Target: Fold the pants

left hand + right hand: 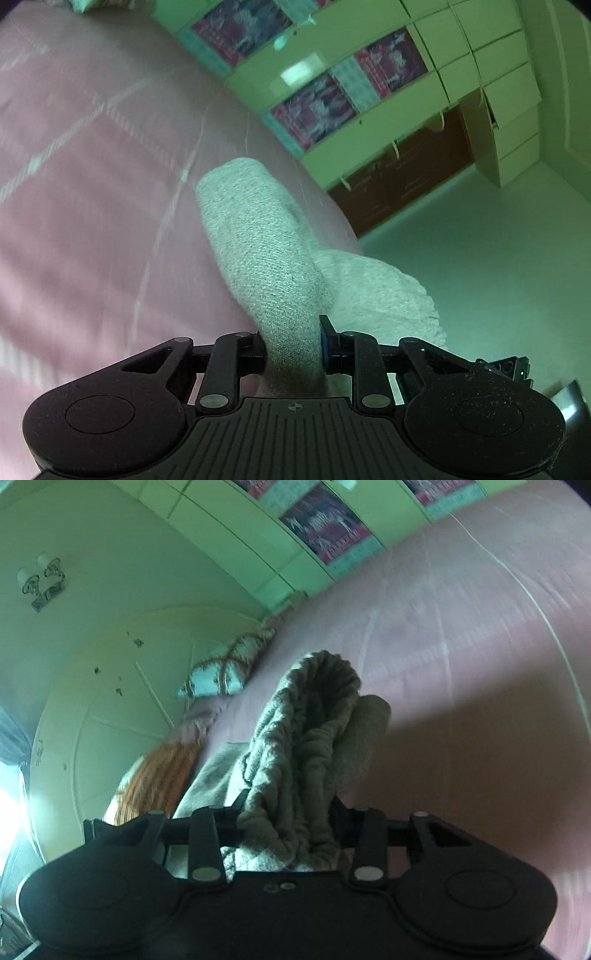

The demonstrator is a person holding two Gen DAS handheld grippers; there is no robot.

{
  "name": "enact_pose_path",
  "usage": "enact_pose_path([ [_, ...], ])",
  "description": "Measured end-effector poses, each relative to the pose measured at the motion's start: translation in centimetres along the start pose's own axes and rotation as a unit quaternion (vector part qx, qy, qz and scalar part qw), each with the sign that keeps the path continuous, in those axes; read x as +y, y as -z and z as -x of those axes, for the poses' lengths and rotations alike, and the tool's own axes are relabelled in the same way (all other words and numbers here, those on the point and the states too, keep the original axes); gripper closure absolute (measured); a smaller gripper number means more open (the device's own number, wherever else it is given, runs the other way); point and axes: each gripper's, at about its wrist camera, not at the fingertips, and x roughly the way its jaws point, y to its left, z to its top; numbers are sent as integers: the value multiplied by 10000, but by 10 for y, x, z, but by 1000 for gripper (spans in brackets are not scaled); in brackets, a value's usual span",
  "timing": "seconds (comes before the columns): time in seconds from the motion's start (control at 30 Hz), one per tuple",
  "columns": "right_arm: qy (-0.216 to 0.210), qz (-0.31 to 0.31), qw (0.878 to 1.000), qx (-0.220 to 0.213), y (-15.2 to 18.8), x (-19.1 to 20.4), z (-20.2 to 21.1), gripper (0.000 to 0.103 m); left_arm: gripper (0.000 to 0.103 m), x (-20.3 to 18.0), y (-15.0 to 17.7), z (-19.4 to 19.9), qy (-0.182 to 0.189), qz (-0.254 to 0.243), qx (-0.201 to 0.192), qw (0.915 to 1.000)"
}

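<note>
The pants are light grey knit fabric. In the left wrist view a smooth band of the pants [258,251] runs up from my left gripper [293,341], which is shut on it; its fingertips are mostly hidden by the cloth. In the right wrist view the gathered, ribbed waistband of the pants [306,738] bunches up out of my right gripper [288,825], which is shut on it. Both hold the fabric above the pink bed cover [92,184], which also shows in the right wrist view [461,664]. Both views are tilted and blurred.
Pale cabinets with dark patterned panels [332,103] stand behind the bed, beside a brown opening [406,177]. A patterned pillow [225,672] and orange cloth [155,779] lie at the bed's edge. A wall lamp [40,579] hangs above.
</note>
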Motion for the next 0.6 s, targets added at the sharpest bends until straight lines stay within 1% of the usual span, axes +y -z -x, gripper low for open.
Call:
enact_pose_path([
  [0.03,112,-56,9999,-55,-13,-8,-13,60,67,6,-11,-10,-156,-33,0,9999],
  [0.07,395,-134,9991,-81,-22,-20,-29,49,41,14,-18,-21,-634,-150,17,9979],
  [0.1,1068,-273,9939,-70,-28,-34,-46,18,32,21,-23,-25,-1321,-246,-70,9909],
  [0.13,1833,-460,9820,-63,-28,-45,-55,25,32,27,-23,-26,-1814,-314,-63,9829],
  [0.17,2166,-615,9742,-135,-28,-54,-58,39,33,30,-20,-24,-1856,-403,12,9818],
  [0.2,1885,-710,9792,-221,-26,-58,-56,56,33,27,-14,-18,-1809,-557,-35,9819],
  [0.23,1587,-685,9844,-322,-24,-55,-52,51,33,21,-6,-11,-1808,-786,-126,9803],
  [0.27,1391,-480,9882,-425,-21,-47,-49,47,33,15,1,-9,-1811,-954,-157,9787],
  [0.3,1280,-111,9905,-486,-18,-36,-51,35,33,10,7,-9,-1776,-1048,-156,9784],
  [0.33,1266,145,9906,-497,-15,-29,-56,25,32,7,11,-10,-1732,-1127,-141,9783],
  [0.37,1281,338,9900,-486,-13,-23,-64,24,32,2,17,-14,-1758,-1234,-105,9766],
  [0.4,1378,466,9887,-364,-11,-24,-76,27,32,1,18,-24,-1950,-1399,7,9708],
  [0.43,1835,480,9818,-125,-8,-28,-90,36,31,3,24,-36,-2319,-1546,275,9600],
  [0.47,2254,359,9732,273,-5,-44,-99,32,25,5,24,-38,-2335,-1596,270,9588],
  [0.5,2138,172,9763,303,-3,-54,-102,29,25,9,23,-35,-2252,-1488,189,9627],
  [0.53,1973,78,9801,192,-2,-59,-98,29,25,9,21,-29,-2213,-1353,173,9656],
  [0.57,1917,-8,9813,192,-3,-58,-94,29,25,4,19,-23,-2226,-1314,153,9659],
  [0.6,1835,-90,9829,136,-3,-53,-85,28,25,-2,20,-12,-2261,-1344,43,9648],
])
